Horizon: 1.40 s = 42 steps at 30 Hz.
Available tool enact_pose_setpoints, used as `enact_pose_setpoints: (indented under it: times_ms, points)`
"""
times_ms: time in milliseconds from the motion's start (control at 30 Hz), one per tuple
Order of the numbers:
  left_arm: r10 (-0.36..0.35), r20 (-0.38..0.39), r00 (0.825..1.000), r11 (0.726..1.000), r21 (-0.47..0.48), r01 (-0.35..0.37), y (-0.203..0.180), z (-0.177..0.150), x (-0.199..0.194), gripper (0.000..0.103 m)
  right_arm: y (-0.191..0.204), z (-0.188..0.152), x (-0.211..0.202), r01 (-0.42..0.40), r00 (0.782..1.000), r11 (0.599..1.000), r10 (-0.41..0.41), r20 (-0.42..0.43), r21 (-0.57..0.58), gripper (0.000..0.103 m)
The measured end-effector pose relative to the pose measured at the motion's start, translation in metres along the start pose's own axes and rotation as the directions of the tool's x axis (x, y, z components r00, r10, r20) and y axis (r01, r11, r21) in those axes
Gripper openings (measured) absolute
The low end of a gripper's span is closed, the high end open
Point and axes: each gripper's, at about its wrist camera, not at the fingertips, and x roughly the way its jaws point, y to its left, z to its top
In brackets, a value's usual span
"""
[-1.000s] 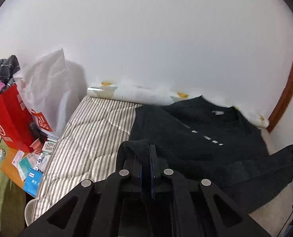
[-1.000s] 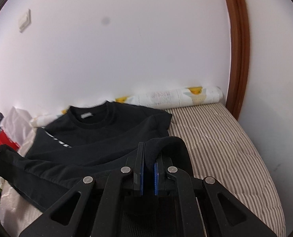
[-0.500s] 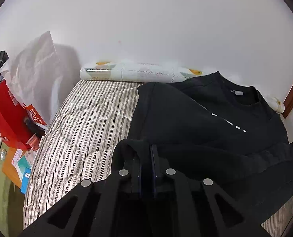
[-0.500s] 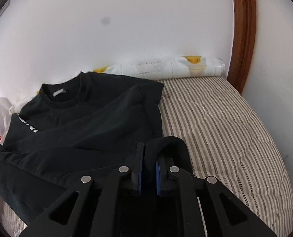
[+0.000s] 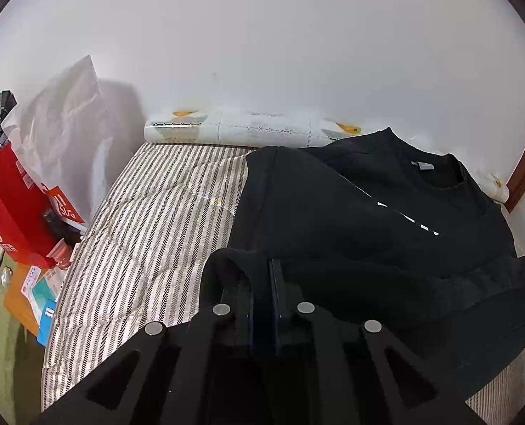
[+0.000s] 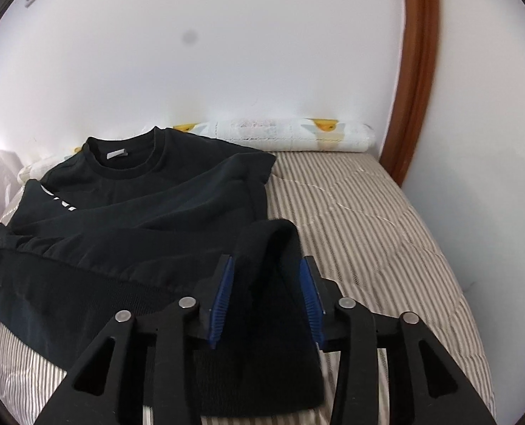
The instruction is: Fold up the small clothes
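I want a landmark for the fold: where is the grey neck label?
In the right wrist view, the small grey neck label sits upper left inside the black sweatshirt collar, near the white wall.

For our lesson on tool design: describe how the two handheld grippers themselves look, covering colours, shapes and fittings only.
Both the left gripper and the right gripper are matte black, with angular linkage bars pierced by triangular cut-outs. Round silver pivot pins dot the joints. The fingers carry blue pads, visibly ribbed in the right view. No cables, sleeves or printed markings are visible on them.
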Motion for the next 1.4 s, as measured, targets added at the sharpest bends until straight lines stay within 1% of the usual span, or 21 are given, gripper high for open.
enact_pose_setpoints:
  times_ms: [133, 267, 333, 367, 400, 433, 500, 533, 567, 600, 633, 700, 733, 800, 867, 1000, 1067, 1233, 1300, 1367, 1400]
  points:
    - [-0.003, 0.001, 1.0, 1.0, -0.001, 0.003, 0.0, -0.001, -0.003, 0.009, -0.01, -0.013, -0.012, 0.034, 0.999, 0.999, -0.034, -0.012, 0.003, 0.041]
    - [-0.005, 0.004, 1.0, 1.0, 0.001, 0.005, -0.002, -0.002, -0.01, 0.009, -0.018, -0.031, -0.017, 0.047, 0.998, 0.999, -0.046, -0.05, 0.015, 0.041]
    - [-0.006, -0.003, 1.0, 1.0, 0.002, 0.006, -0.003, -0.003, -0.013, 0.01, -0.021, -0.038, -0.02, 0.041, 0.997, 0.999, -0.039, -0.064, 0.03, 0.041]
    - [-0.004, -0.011, 1.0, 1.0, 0.008, 0.004, -0.005, -0.003, -0.014, 0.014, -0.023, -0.043, -0.022, 0.034, 0.997, 0.999, -0.031, -0.074, 0.04, 0.041]
    - [-0.005, -0.024, 1.0, 1.0, 0.014, 0.006, -0.006, -0.003, -0.015, 0.021, -0.024, -0.047, -0.023, 0.025, 0.996, 0.999, -0.021, -0.085, 0.048, 0.042]
    - [-0.007, -0.031, 0.999, 1.0, 0.016, 0.008, -0.007, -0.004, -0.017, 0.025, -0.024, -0.051, -0.024, 0.018, 0.995, 0.999, -0.013, -0.096, 0.052, 0.042]
    - [-0.019, -0.036, 0.999, 1.0, 0.009, 0.02, -0.006, -0.006, -0.025, 0.042, -0.022, -0.058, -0.028, 0.009, 0.994, 0.999, -0.003, -0.11, 0.051, 0.042]
    - [-0.023, -0.032, 0.999, 1.0, 0.005, 0.023, -0.005, -0.008, -0.029, 0.046, -0.021, -0.061, -0.029, 0.004, 0.994, 0.999, 0.002, -0.114, 0.05, 0.043]
    - [-0.029, -0.025, 0.999, 1.0, 0.001, 0.03, -0.003, -0.011, -0.035, 0.053, -0.02, -0.063, -0.031, -0.004, 0.993, 0.999, 0.009, -0.119, 0.049, 0.044]
    - [-0.041, -0.017, 0.999, 0.999, -0.004, 0.041, 0.0, -0.015, -0.042, 0.056, -0.018, -0.066, -0.032, -0.012, 0.992, 0.999, 0.018, -0.125, 0.047, 0.046]
    - [-0.051, -0.013, 0.999, 0.999, -0.008, 0.051, 0.003, -0.019, -0.048, 0.057, -0.017, -0.069, -0.033, -0.021, 0.991, 0.999, 0.026, -0.128, 0.047, 0.049]
    - [-0.083, -0.02, 0.996, 0.996, -0.024, 0.083, 0.01, -0.034, -0.057, 0.06, -0.014, -0.075, -0.034, -0.051, 0.989, 0.997, 0.058, -0.138, 0.052, 0.054]
    - [-0.102, -0.027, 0.994, 0.994, -0.035, 0.101, 0.014, -0.042, -0.06, 0.061, -0.013, -0.077, -0.033, -0.07, 0.986, 0.996, 0.077, -0.146, 0.057, 0.057]
    - [-0.137, -0.05, 0.989, 0.989, -0.07, 0.134, 0.024, -0.063, -0.063, 0.062, -0.011, -0.082, -0.031, -0.099, 0.982, 0.992, 0.11, -0.154, 0.078, 0.06]
    - [-0.166, -0.072, 0.984, 0.981, -0.118, 0.157, 0.035, -0.083, -0.063, 0.062, -0.012, -0.083, -0.029, -0.111, 0.981, 0.988, 0.127, -0.15, 0.109, 0.061]
    - [-0.204, -0.122, 0.971, 0.963, -0.202, 0.177, 0.051, -0.106, -0.054, 0.062, -0.017, -0.079, -0.023, -0.137, 0.978, 0.971, 0.164, -0.13, 0.198, 0.062]
    - [-0.227, -0.139, 0.964, 0.953, -0.238, 0.19, 0.057, -0.109, -0.048, 0.062, -0.019, -0.076, -0.019, -0.143, 0.977, 0.961, 0.175, -0.119, 0.235, 0.063]
    - [-0.298, -0.112, 0.948, 0.918, -0.307, 0.252, 0.065, -0.1, -0.034, 0.063, -0.025, -0.071, -0.005, -0.178, 0.969, 0.925, 0.225, -0.107, 0.337, 0.066]
    - [-0.297, -0.106, 0.949, 0.917, -0.309, 0.252, 0.061, -0.095, -0.027, 0.065, -0.025, -0.07, 0.001, -0.18, 0.967, 0.916, 0.232, -0.106, 0.359, 0.067]
    - [-0.284, -0.101, 0.954, 0.921, -0.304, 0.242, 0.056, -0.09, -0.022, 0.064, -0.023, -0.069, 0.007, -0.17, 0.968, 0.917, 0.224, -0.111, 0.362, 0.067]
    - [-0.278, -0.098, 0.956, 0.923, -0.302, 0.237, 0.055, -0.089, -0.021, 0.063, -0.021, -0.069, 0.009, -0.162, 0.97, 0.92, 0.215, -0.116, 0.357, 0.065]
